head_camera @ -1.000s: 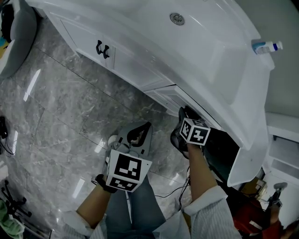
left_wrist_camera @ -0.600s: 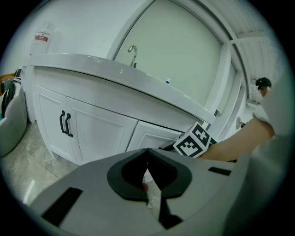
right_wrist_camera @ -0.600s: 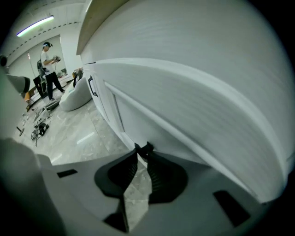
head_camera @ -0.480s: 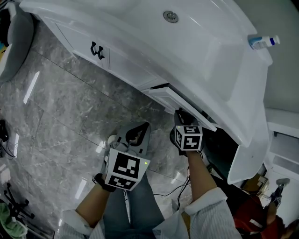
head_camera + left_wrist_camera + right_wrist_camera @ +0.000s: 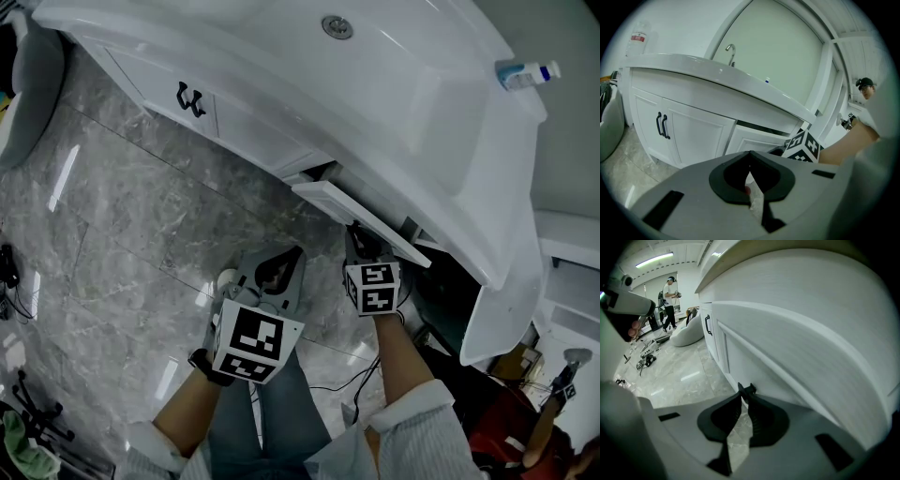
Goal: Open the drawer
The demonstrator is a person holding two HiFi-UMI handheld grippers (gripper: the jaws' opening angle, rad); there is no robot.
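Only its own view shows right gripper (image 5: 743, 397) clamping small black handle (image 5: 750, 389) of white drawer (image 5: 361, 217); left gripper (image 5: 279, 267) closed, empty, lower centre, pointing up-frame.

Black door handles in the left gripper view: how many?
2, side by side on the cabinet left of the drawer: left handle, right handle. Any drawer handle is hidden here.

Left gripper (image 5: 749, 155), jaws together, before white cabinet (image 5: 693, 133) with drawer (image 5: 752, 140) ajar
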